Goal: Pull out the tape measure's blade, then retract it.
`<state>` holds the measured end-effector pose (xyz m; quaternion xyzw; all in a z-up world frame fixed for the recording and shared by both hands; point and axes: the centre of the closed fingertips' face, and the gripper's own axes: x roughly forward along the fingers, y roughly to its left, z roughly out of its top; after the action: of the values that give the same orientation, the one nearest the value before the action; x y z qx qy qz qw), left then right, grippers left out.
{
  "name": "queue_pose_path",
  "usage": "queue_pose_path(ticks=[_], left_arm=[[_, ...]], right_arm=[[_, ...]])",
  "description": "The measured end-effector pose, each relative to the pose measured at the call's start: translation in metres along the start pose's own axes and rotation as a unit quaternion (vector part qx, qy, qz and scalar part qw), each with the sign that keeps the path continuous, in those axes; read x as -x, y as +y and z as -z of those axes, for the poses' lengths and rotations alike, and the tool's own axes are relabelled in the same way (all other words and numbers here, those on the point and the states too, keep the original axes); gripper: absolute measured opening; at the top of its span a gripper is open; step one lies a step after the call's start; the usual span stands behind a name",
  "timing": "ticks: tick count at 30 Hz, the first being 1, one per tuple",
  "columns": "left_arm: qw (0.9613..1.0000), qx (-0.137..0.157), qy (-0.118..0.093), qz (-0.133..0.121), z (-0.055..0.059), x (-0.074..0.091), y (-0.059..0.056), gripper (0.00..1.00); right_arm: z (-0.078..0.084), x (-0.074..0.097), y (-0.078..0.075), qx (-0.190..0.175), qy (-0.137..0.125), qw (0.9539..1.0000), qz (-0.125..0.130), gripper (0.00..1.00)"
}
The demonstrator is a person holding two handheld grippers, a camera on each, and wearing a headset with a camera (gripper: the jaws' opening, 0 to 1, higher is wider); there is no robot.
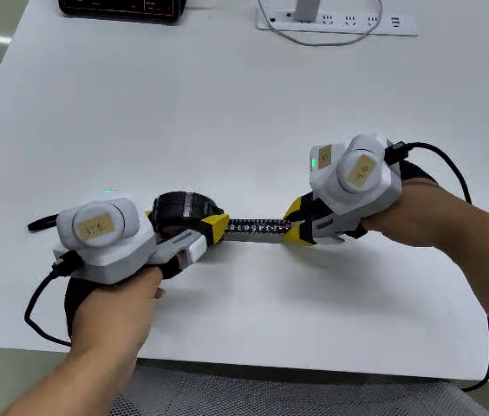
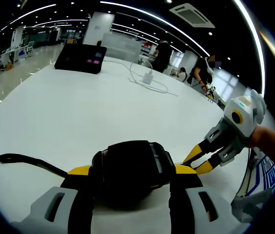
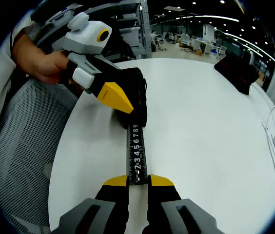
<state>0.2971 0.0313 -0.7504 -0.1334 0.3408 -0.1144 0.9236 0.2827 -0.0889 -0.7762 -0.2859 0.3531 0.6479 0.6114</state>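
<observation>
Near the table's (image 1: 227,113) front edge, the left gripper (image 1: 199,236) clamps the tape measure's black case (image 1: 184,210). The right gripper (image 1: 296,230) pinches the blade (image 1: 257,228) at its tip, a short length out between them. The blade looks thin, springy and slick, so the tip is the best hold. The right gripper view makes its numerals (image 3: 136,153) legible, blurred in the head view.

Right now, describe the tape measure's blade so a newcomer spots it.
On the white table, look near the front edge, between the left gripper and right gripper. The blade bridges the black tape measure case and the right gripper's jaws: a flat dark strip, alone in bearing white numerals.
</observation>
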Motion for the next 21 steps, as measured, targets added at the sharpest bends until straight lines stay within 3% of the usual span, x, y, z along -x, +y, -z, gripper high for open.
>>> queue_pose_path(ticks=[21], left_arm=[[0.9999, 0.013, -0.003, 0.008, -0.001, 0.0, 0.001, 0.58]], right_arm=[[-0.014, -0.012, 0.0, -0.003, -0.018, 0.9998, -0.012, 0.1]])
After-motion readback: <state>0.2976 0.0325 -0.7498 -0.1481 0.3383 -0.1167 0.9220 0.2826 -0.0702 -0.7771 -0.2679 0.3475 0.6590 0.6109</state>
